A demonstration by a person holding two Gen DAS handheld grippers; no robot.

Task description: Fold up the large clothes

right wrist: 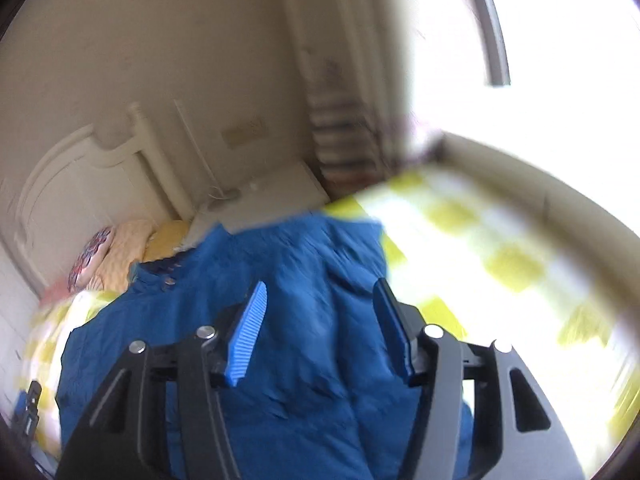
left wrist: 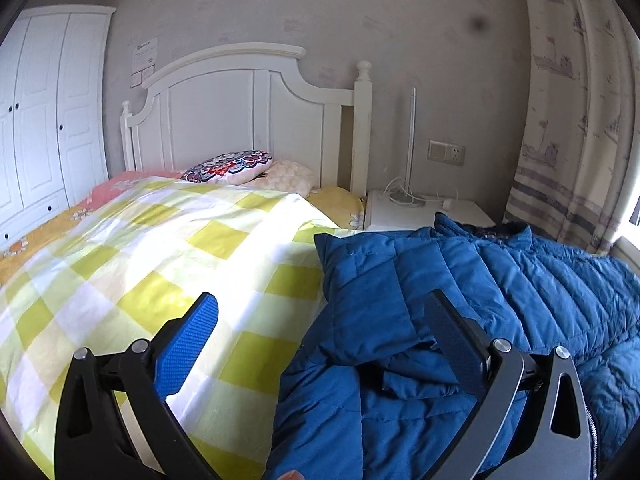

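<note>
- Left gripper (left wrist: 324, 320): jaws spread wide, nothing between the blue pads. One finger (left wrist: 188, 344) hangs over the checked quilt, the other over the jacket's edge.
- Right gripper (right wrist: 320, 320): jaws apart, empty, held above the jacket; this view is motion-blurred, so whether it touches the fabric cannot be told.
- Blue puffer jacket (left wrist: 500, 280): lies crumpled on the bed, on top of the yellow-and-white checked quilt (left wrist: 160, 264), toward the bedside-table side. Quilted panels bunched, one flap turned over near the left gripper.
- Patterned cushion (left wrist: 228, 166) and a pale pillow (left wrist: 288, 174) sit at the head of the bed against the white headboard (left wrist: 240, 104).
- White bedside table (left wrist: 420, 210) just beside the bed, cable on top.
- White wardrobe (left wrist: 48, 112) on the far side; patterned curtain (left wrist: 568, 100) by the window.
</note>
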